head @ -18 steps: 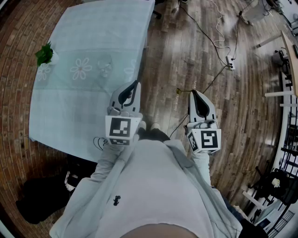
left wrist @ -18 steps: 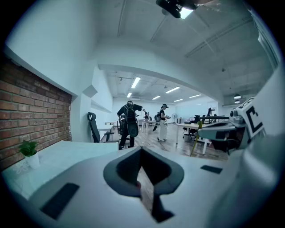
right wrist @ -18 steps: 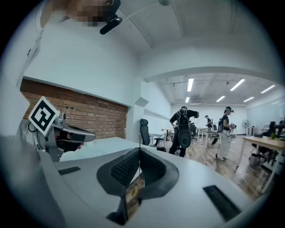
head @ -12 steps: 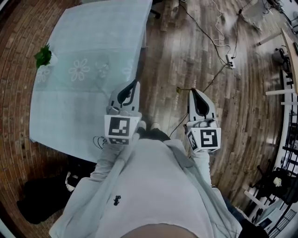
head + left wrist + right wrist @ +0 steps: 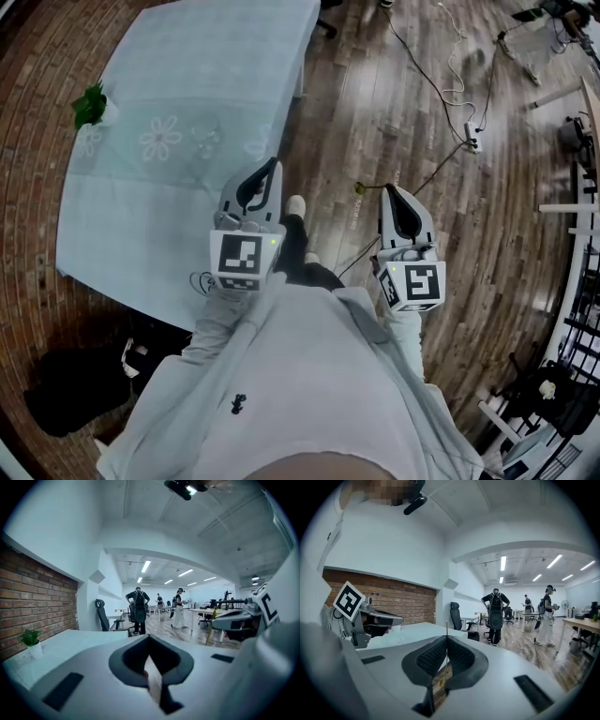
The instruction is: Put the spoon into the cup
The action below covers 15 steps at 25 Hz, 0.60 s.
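Person seen from above: a pale grey long-sleeved top (image 5: 309, 375) with a small dark emblem (image 5: 236, 404) on the front, dark trousers (image 5: 298, 258) and a light shoe (image 5: 295, 204). The left gripper (image 5: 272, 169) and right gripper (image 5: 390, 190) are white moulded shells tapering to a point. Each has a dark spade-shaped recess, and in the right gripper this is lined with black textured pads (image 5: 427, 659). At the rear of each shell sits a white block with black square markers: left cube (image 5: 242, 261), right cube (image 5: 417, 284).
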Available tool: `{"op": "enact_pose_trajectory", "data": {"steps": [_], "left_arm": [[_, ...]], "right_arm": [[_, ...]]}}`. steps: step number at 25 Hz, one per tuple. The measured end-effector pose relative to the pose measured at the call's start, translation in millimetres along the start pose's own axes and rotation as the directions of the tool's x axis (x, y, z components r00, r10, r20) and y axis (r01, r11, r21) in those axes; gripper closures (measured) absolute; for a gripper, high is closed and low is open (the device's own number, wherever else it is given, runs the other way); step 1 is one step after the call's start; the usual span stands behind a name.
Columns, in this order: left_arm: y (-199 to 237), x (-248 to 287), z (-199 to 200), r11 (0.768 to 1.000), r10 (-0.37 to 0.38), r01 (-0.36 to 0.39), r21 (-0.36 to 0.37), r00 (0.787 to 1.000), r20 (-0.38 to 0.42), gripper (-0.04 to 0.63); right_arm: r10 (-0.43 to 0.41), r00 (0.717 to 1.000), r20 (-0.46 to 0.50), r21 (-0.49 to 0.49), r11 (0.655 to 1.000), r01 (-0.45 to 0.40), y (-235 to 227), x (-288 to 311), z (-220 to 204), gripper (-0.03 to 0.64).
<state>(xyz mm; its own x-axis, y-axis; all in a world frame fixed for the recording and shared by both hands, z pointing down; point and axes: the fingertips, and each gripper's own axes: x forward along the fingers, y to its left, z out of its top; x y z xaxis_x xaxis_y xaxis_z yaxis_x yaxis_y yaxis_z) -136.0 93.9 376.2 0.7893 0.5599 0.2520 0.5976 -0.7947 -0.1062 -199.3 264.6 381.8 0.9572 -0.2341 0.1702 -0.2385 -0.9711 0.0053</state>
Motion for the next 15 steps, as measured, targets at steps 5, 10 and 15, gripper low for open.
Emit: {"op": "enact_pose_trajectory", "data": {"steps": [5,10,15], "left_arm": [[23.5,41.9,9.8,1.000,-0.003,0.003,0.009,1.000,0.018,0.577],[52.7,92.6,30.5,1.000,0.003,-0.002,-0.029,0.999,0.038,0.577],[82.9,134.5,45.0,0.999,0.005,-0.004,-0.038,0.999,0.048,0.577]], "right_arm": [[0.001,1.000,0.012,0.001,1.000,-0.001,-14.1,46.9,7.9,0.597],[0.011,1.000,0.013,-0.013,1.000,-0.010,-31.6,103.4,26.7,0.597],[0.022,1.000,0.013,-0.011,1.000,-0.022,-45.3,156.4,41.4,0.597]]}}
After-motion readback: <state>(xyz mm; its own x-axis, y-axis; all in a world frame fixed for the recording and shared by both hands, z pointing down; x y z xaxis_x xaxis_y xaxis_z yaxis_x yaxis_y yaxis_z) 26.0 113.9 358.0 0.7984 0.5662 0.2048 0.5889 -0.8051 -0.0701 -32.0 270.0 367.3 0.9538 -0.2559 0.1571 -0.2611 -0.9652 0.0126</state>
